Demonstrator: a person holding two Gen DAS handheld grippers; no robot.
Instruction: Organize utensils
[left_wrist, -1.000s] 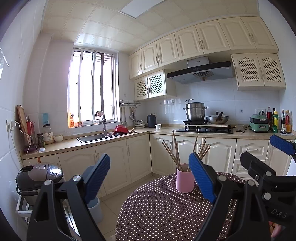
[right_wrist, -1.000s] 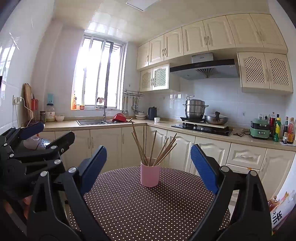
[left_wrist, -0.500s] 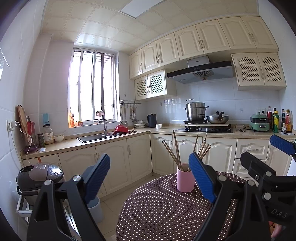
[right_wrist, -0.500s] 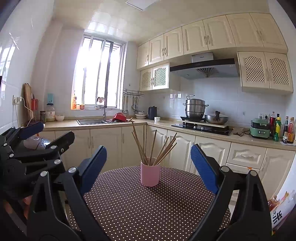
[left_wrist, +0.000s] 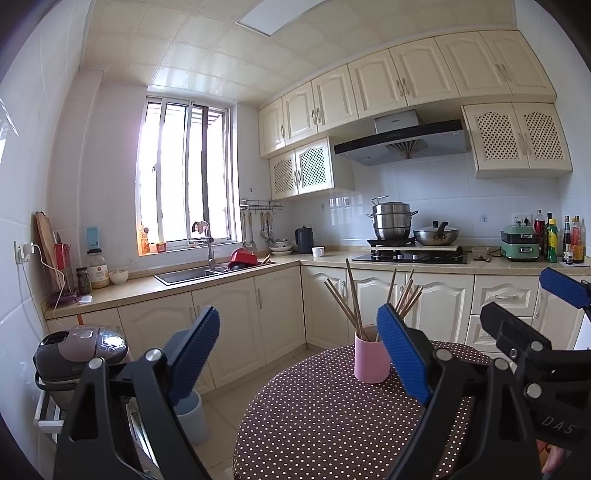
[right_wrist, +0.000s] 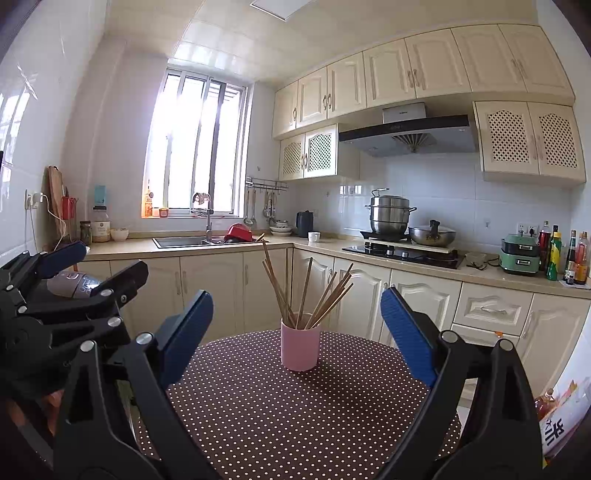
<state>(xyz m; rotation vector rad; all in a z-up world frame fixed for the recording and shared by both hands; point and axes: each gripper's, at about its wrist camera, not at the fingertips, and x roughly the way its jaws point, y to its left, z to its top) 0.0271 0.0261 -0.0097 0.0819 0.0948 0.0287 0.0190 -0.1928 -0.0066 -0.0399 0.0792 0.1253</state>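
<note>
While no loose utensil shows anywhere on the dotted tablecloth (right_wrist: 295, 417), looks close to finished, or else not begun: impossible to tell which from these views alone. Nothing left lying on the table top as far as visible, though the near edge is hidden behind the gripper frames.

Standing upright near the far edge of the round table: 1 pink cup (right_wrist: 300, 345), holding a fanned bundle of wooden chopsticks (right_wrist: 306, 295), roughly 10, tips down, upper ends splayed left and right. Nothing else seen inside the cup.

Left gripper (left_wrist: 299, 363): jaws spread wide, nothing between the blue pads, hovering off the table's left side with the cup seen just beside its right finger. Right gripper (right_wrist: 295, 334): jaws likewise wide apart and empty, aimed straight at the cup, well short of touching it.

Probably remaining, if anything: straightening the splayed sticks.
</note>
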